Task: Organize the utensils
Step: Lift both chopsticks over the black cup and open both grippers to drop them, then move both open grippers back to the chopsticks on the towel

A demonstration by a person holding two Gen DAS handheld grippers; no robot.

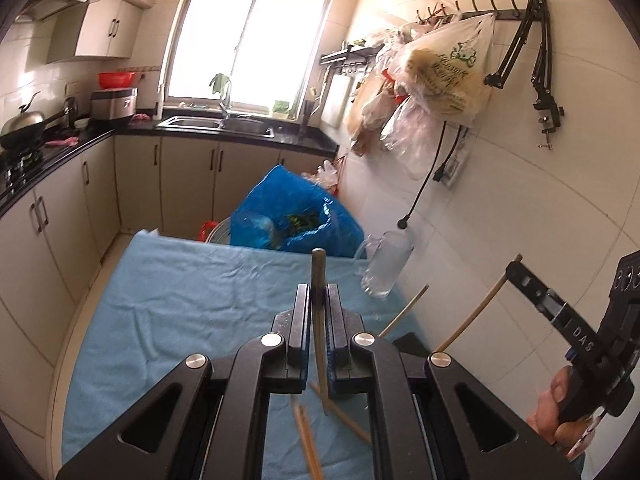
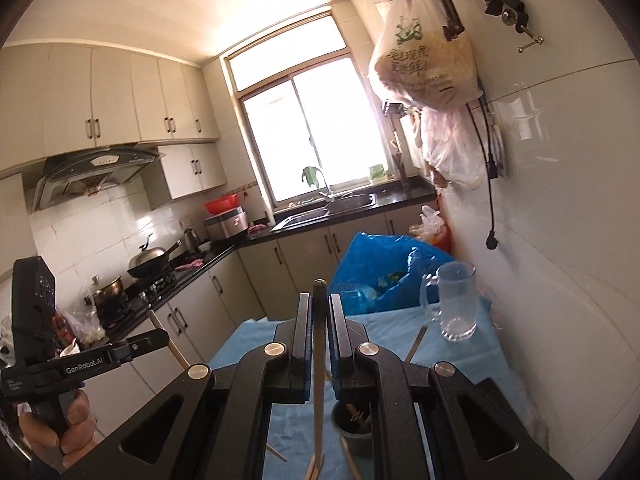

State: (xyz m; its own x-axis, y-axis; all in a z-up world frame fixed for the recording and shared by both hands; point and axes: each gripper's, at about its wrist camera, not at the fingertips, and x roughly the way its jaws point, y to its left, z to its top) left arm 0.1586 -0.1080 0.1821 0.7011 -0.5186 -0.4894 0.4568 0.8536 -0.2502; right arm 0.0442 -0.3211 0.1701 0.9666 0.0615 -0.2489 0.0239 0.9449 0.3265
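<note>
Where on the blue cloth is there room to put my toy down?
The blue cloth is bare on its left half, from the far edge by the blue bag back toward the left gripper. It is crowded on the right: the glass mug by the wall, loose chopsticks near the middle, and the dark cup below the right gripper.

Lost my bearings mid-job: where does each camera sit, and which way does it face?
Left wrist: on the left gripper, facing the window over the blue tablecloth; its fingers clamp a chopstick; right gripper at right.
Right wrist: on the right gripper, same heading; clamps a chopstick; left gripper at left.
Shared: glass mug, blue bag.
</note>
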